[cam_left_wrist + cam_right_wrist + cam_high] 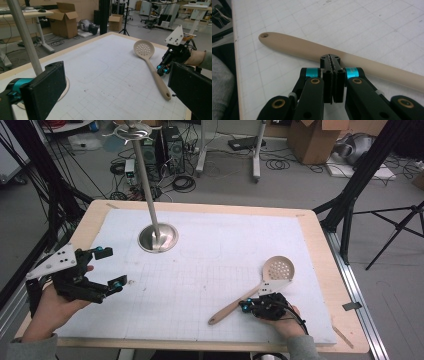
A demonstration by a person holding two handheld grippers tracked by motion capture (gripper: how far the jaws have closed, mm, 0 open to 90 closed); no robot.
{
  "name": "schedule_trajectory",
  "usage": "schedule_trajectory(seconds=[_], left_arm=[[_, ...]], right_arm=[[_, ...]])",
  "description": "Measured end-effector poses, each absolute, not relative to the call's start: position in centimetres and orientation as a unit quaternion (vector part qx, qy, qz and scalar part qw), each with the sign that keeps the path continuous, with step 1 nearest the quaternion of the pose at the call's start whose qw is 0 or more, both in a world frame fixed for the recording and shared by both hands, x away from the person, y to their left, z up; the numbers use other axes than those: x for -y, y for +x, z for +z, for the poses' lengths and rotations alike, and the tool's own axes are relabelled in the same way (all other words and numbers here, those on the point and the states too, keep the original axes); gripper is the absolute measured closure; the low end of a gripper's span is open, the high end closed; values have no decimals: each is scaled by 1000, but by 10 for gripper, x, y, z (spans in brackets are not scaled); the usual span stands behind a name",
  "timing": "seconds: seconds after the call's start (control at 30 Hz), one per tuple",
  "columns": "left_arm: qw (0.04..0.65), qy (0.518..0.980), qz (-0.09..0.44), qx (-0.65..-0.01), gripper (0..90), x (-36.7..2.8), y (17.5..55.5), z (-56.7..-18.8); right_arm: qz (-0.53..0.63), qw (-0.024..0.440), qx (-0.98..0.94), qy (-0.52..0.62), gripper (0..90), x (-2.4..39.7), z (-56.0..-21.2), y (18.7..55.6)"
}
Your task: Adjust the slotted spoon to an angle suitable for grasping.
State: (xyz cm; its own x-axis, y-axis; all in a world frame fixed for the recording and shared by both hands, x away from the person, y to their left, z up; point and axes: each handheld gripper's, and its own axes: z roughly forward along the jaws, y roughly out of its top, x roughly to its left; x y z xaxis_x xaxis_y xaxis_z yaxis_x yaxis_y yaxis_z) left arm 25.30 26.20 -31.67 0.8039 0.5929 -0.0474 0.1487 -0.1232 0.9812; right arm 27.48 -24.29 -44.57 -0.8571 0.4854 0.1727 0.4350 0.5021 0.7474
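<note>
i have the right gripper (246, 305) near the front edge of the tabletop (310, 227), toward its right corner, with its jaws pressed flat together and nothing between them. in the right gripper view the closed tips sit right at the handle of the slotted spoon (317, 51), just beside or touching it; i cannot tell which. the spoon (252, 292) lies flat on the white gridded mat (210, 270), its perforated bowl pointing toward the right edge and the far side, its handle end with the hanging hole toward the front edge. my left gripper (111, 268) is held over the front left corner, well apart from the spoon, with its jaws spread wide and empty. a metal pole (149, 195) rises tilted from a round steel base (170, 240) nearer the far left of the tabletop.
</note>
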Motion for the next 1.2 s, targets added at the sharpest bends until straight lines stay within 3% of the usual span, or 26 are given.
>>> schedule_trajectory(seconds=[1.2], left_arm=[[598,728,199,-270,20,-277,242,-323]], right_arm=[[413,91,-855,299,893,205,-448,312]])
